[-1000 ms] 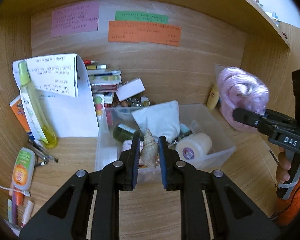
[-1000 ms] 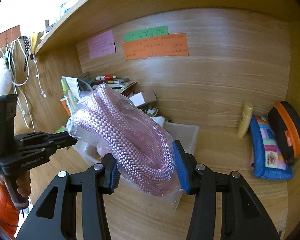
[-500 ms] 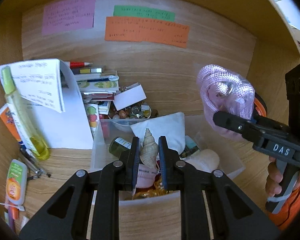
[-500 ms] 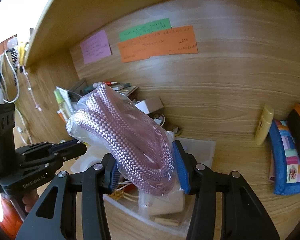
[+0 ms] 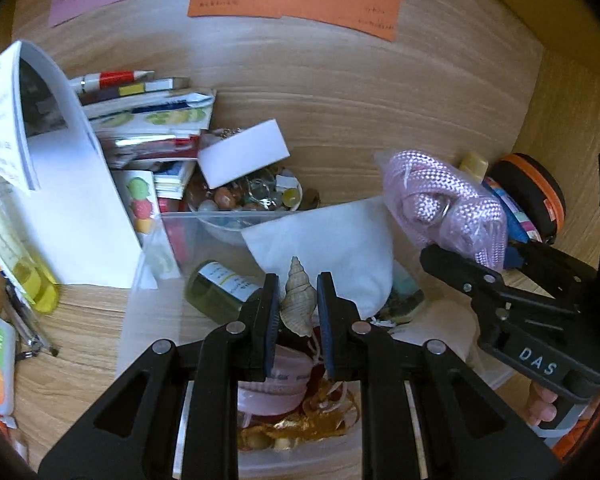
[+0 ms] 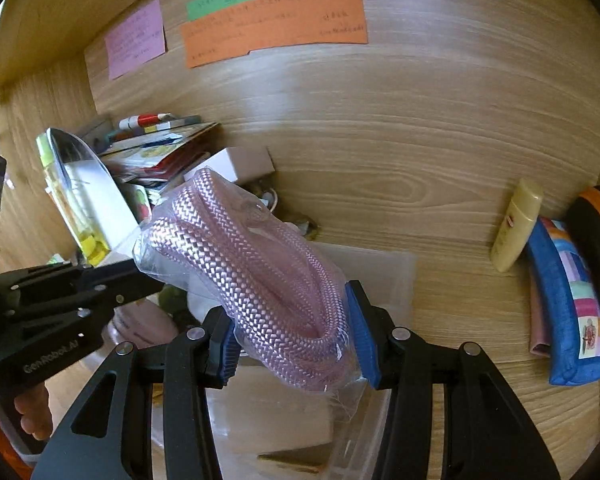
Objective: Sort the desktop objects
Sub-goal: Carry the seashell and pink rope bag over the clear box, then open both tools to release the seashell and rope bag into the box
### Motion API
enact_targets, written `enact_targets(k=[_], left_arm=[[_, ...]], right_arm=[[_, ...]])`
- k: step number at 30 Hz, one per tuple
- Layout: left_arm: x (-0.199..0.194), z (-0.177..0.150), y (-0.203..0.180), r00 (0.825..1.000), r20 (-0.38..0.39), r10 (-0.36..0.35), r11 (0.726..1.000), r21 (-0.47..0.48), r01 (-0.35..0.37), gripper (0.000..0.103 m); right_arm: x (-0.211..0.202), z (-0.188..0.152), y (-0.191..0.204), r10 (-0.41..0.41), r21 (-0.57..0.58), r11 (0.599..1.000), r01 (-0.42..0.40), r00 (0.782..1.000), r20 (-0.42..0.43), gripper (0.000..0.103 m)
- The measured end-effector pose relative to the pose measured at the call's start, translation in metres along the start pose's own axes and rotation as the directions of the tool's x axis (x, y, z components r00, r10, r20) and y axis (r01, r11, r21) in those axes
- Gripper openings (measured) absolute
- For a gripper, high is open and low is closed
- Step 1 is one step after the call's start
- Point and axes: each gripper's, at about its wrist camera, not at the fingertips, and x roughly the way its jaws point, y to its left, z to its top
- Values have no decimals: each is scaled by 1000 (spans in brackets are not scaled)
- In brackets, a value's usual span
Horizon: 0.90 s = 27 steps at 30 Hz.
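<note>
Left hand-held gripper (image 5: pixel 298 312) pinches a seashell (image 5: pixel 297 299); right hand-held gripper (image 6: pixel 292 338) clamps bagged pink rope (image 6: pixel 256 276)

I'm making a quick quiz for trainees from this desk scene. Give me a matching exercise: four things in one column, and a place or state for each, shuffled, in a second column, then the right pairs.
Things
1. seashell
2. bagged pink rope
3. orange paper note
4. yellow tube

Places or states
A. stuck on the wooden back wall
B. clamped in the left tool
C. leaning against the back wall beside the blue pouch
D. clamped in the right tool

Pairs: 1-B, 2-D, 3-A, 4-C
</note>
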Motion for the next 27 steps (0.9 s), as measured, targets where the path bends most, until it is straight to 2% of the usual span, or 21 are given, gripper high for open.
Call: enact_targets(k=[5,12,15,17,21,24,27], left_arm=[[7,-4,-6,1000,1,-13,1000,17,13,17],[-4,-7,-7,998,39,-44,999,31,42,18],[-6,-7,-4,998,46,-46,999,27,45,23],[-7,-7,-1,998,49,-49,999,14,48,35],[-13,-5,4,996,65,-59,998,-7,60,36],[-17,-4,5,996,73,-50,999,-5,50,42],[-22,-2,7,996,88,-27,1000,-3,27,44]], right_arm=[[3,-1,0,-23,-18,1000,23,1000,-14,46],[1,-3,5,-40,-53,998,40,999,3,47],[-1,-3,6,-40,-55,998,40,999,7,48],[-2,-2,6,-27,-51,998,27,1000,8,54],[-2,-2,8,-15,-59,998,16,1000,9,59],[-5,-2,11,-3,-69,998,4,1000,11,64],[-9,-1,12,10,-66,998,-9,1000,16,80]])
